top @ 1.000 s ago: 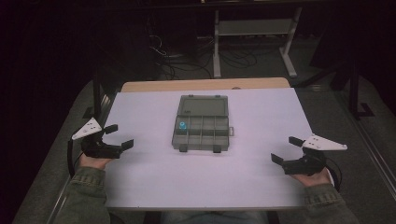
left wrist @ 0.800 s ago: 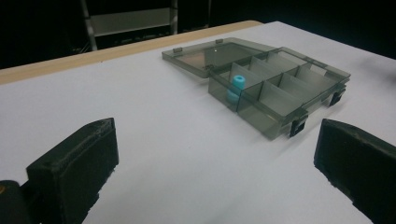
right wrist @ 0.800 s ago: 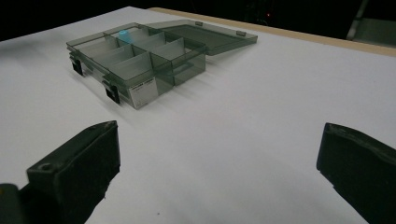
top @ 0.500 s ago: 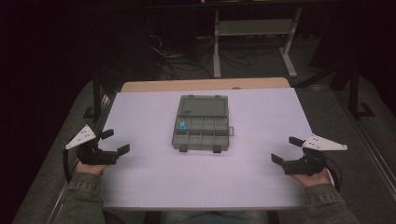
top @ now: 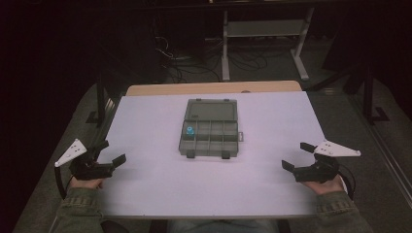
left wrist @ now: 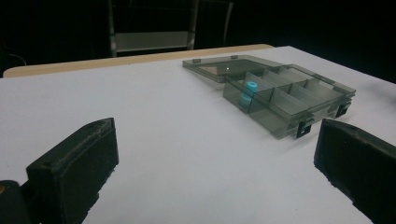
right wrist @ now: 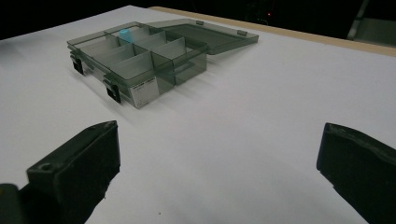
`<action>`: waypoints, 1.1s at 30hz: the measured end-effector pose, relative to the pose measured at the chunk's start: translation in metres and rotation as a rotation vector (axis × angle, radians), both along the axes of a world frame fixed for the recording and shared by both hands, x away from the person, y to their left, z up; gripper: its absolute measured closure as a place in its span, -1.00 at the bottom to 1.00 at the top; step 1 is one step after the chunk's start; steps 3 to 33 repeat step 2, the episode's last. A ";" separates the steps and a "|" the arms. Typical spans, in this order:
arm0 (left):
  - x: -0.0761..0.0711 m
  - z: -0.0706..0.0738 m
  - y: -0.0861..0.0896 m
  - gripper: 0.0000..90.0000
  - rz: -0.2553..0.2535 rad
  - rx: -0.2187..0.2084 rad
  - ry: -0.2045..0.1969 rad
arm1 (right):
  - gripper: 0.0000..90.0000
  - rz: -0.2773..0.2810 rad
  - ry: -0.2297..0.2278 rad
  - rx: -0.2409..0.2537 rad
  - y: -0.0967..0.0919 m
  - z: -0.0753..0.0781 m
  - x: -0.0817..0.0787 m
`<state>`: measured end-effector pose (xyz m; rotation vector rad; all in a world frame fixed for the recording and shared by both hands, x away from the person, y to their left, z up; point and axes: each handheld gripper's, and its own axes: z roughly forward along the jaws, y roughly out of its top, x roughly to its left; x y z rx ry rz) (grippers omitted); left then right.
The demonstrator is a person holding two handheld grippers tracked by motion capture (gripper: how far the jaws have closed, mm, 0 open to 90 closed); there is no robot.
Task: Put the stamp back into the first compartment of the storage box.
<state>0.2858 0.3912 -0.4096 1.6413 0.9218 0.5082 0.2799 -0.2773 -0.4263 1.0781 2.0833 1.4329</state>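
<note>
White and bare over most of its top, the table [top: 160,194] spread across the middle of the high view, with a strip of pale wood showing along its far edge. Near the centre of that surface, a little toward the far side, lay the smoky grey plastic organiser box [top: 210,138], its lid [top: 213,109] thrown fully open and lying flat on the table behind the divided tray. The tray's compartments stood in two rows, and two dark latches hung from its near wall. The left gripper [top: 108,158] was held low at the table's near left corner, well apart from the box, its two black jaws spread wide with nothing between them; in the left gripper view the same jaws rose at either side of the frame with only white tabletop in the gap. The right gripper [top: 302,158] sat at the near right corner, likewise well clear of the box, jaws equally wide and holding nothing. A small white label [right wrist: 143,91] showed on the box's side wall in the right gripper view. Smallest of all, a blue cylindrical piece [top: 190,130] stood upright in the far-left compartment of the tray.
</note>
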 end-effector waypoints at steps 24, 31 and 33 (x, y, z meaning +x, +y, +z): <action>-0.002 0.000 0.002 -1.00 0.009 0.000 0.003 | -1.00 0.000 0.001 -0.001 0.000 0.000 0.000; -0.002 0.000 0.002 -1.00 0.009 0.000 0.003 | -1.00 0.000 0.001 -0.001 0.000 0.000 0.000; -0.002 0.000 0.002 -1.00 0.009 0.000 0.003 | -1.00 0.000 0.001 -0.001 0.000 0.000 0.000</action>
